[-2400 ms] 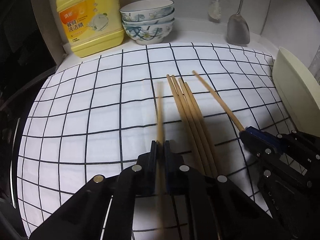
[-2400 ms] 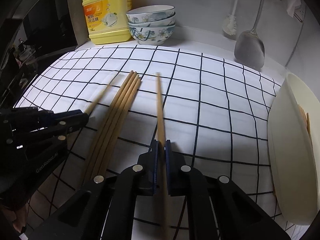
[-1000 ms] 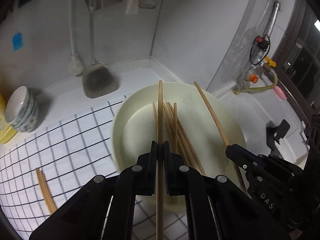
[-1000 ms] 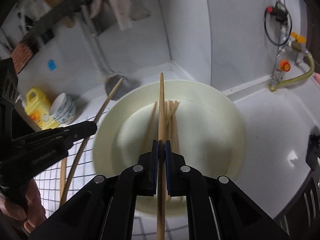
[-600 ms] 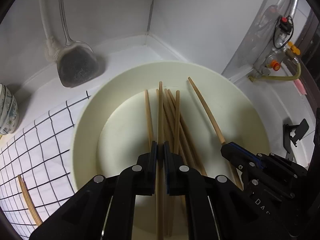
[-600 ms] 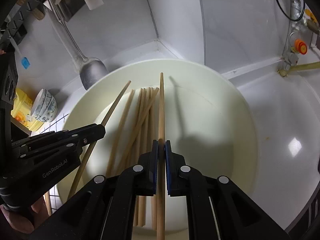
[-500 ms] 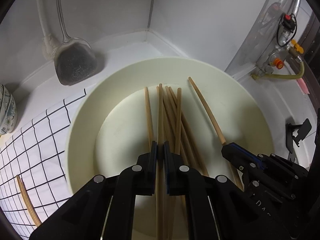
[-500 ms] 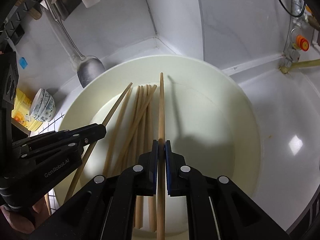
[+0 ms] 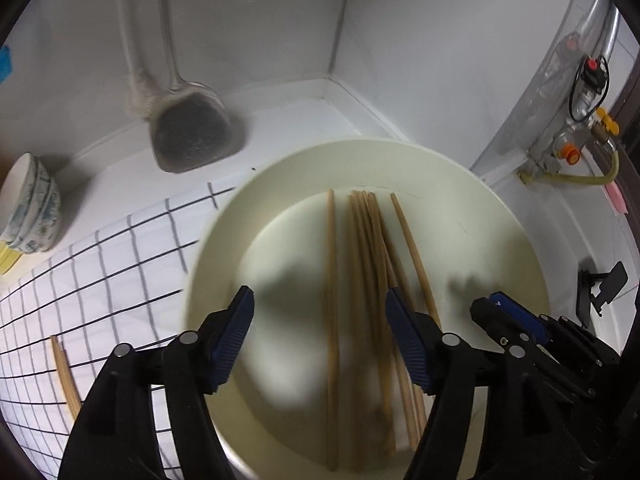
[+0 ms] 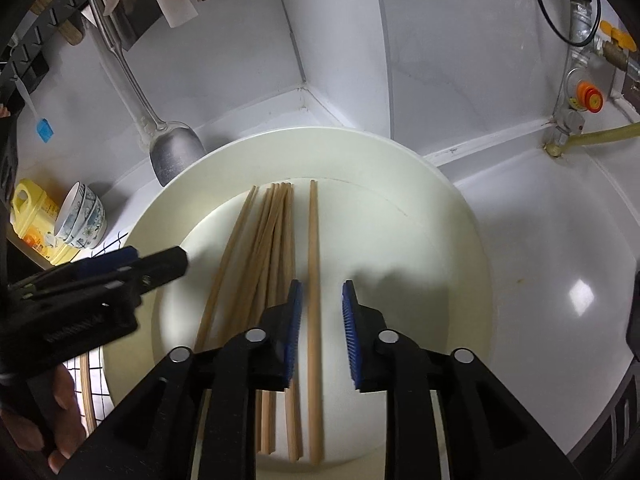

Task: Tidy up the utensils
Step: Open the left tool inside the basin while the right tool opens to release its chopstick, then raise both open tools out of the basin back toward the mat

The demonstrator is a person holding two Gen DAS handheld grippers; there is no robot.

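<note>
Over the cream basin point(image 10: 460, 240) | both grippers opening — left gripper point(image 9: 320, 336) wide, right gripper point(image 10: 319, 312) slightly, gripping nothing | chopsticks point(image 10: 280, 248) lie loose inside, dropped to gather them | more chopsticks point(image 9: 64, 372) wait on the checked cloth point(image 9: 100, 264).

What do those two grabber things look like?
Both are black plastic, built from angular linked bars joined by round silver rivets. The left gripper and right gripper each end in two fingers faced with ridged blue pads. No cables or sleeves show.

spatula point(image 9: 192, 140) and corner walls point(image 9: 344, 20) close behind plate point(image 9: 500, 216)
</note>
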